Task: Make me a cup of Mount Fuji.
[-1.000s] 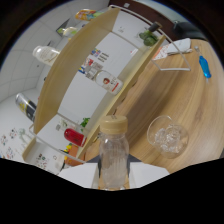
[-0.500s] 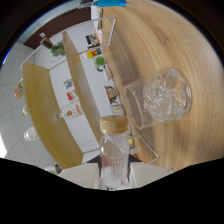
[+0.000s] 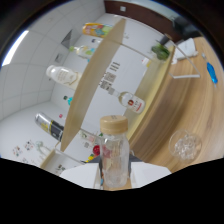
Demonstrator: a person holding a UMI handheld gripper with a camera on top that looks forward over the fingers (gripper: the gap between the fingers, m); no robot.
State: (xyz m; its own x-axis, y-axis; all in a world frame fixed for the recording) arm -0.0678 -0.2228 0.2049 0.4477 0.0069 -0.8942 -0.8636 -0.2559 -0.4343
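Note:
A clear bottle [image 3: 114,157] with a tan cap stands upright in the middle, right where my fingers lie. Its lower part and both fingers are lost in the dark bottom of the view. The bottle keeps its place in the view while the room swings around it, so it rides in my grip. A clear glass [image 3: 185,145] holding ice sits on the wooden table [image 3: 187,110], to the right of the bottle and a little beyond it.
A wooden shelf board [image 3: 95,85] rises on a white tiled wall behind the bottle. On it are a red-labelled bottle [image 3: 132,102], a white bottle [image 3: 62,75] and a dark bottle [image 3: 50,127]. A blue object [image 3: 212,75] and a green plant [image 3: 160,50] are farther back.
The view has swung and tipped back toward the shelves. The glass with ice now lies smaller and lower at the right. The bottle has kept its place at the fingers.

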